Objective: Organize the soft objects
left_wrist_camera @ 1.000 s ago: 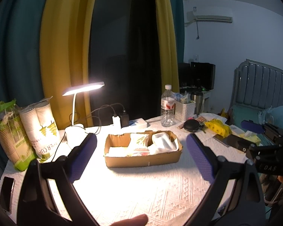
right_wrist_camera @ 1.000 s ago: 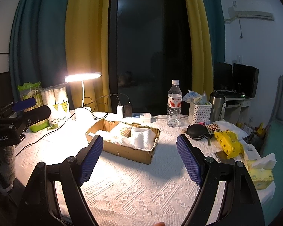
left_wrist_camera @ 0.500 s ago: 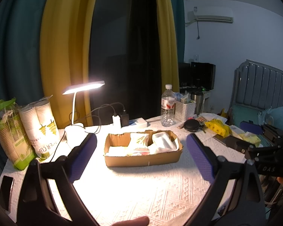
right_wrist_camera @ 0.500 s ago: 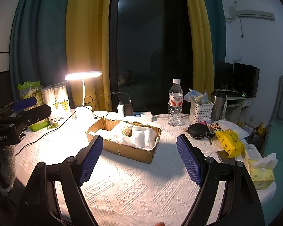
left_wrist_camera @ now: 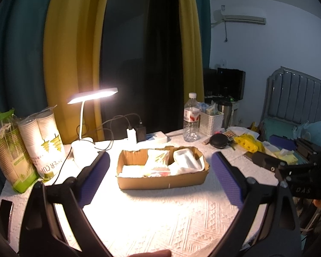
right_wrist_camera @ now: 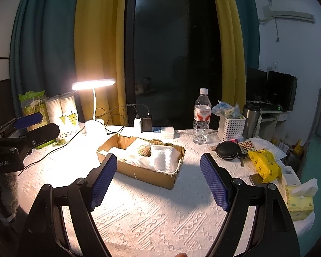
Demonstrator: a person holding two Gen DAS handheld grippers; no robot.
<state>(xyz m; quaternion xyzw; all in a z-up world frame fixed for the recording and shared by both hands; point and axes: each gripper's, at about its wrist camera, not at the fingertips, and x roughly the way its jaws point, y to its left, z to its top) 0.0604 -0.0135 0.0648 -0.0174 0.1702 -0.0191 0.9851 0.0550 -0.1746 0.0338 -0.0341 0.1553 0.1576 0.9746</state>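
1. Because the soft packs [left_wrist_camera: 183, 161] already lie inside the cardboard box [left_wrist_camera: 162, 178] at the middle of the worktop [right_wrist_camera: 160, 209], little sorting looks left there.
2. Both the left gripper [left_wrist_camera: 160, 176] and the right gripper [right_wrist_camera: 158, 181] hover short of the box, jaws spread wide and holding nothing.
3. Off to the right, a yellow pack [right_wrist_camera: 263, 163] and a tissue box [right_wrist_camera: 299, 199] sit near the worktop edge, well apart from the box.
4. Reaching for those risks nudging the water bottle [right_wrist_camera: 201, 116] or the black round case [right_wrist_camera: 228, 150]; a loose pinch may let soft wrapping slip.
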